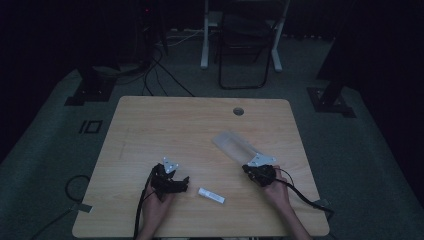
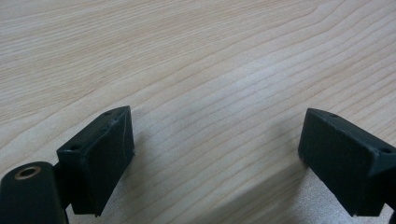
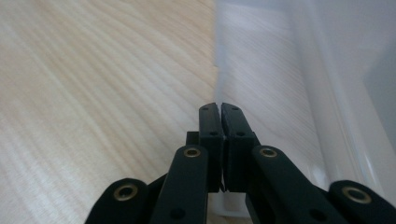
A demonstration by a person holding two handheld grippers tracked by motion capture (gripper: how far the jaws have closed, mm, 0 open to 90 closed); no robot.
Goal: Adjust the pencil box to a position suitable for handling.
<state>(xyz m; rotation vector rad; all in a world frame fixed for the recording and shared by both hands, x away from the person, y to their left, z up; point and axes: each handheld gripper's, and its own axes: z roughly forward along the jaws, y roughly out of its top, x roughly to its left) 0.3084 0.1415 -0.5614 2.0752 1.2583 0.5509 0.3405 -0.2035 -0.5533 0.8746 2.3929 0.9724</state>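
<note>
A clear plastic bag [image 1: 234,145] lies flat on the wooden table [image 1: 165,125], right of centre. My right gripper [image 1: 250,167] sits at the bag's near end. In the right gripper view my right gripper [image 3: 219,107] is shut, its jaws pressed together on the edge of the clear plastic bag [image 3: 280,70]. A small white tube [image 1: 211,195] lies near the front edge between the two hands. Just left of the tube is my left gripper [image 1: 182,184]. In the left gripper view my left gripper [image 2: 217,114] is open wide over bare wood, holding nothing.
A round cable hole [image 1: 238,111] sits near the table's far edge. Beyond the table stand a folding chair [image 1: 245,45] and desk legs, with cables [image 1: 150,75] on the dark floor. A cable [image 1: 305,197] trails from the right gripper across the table.
</note>
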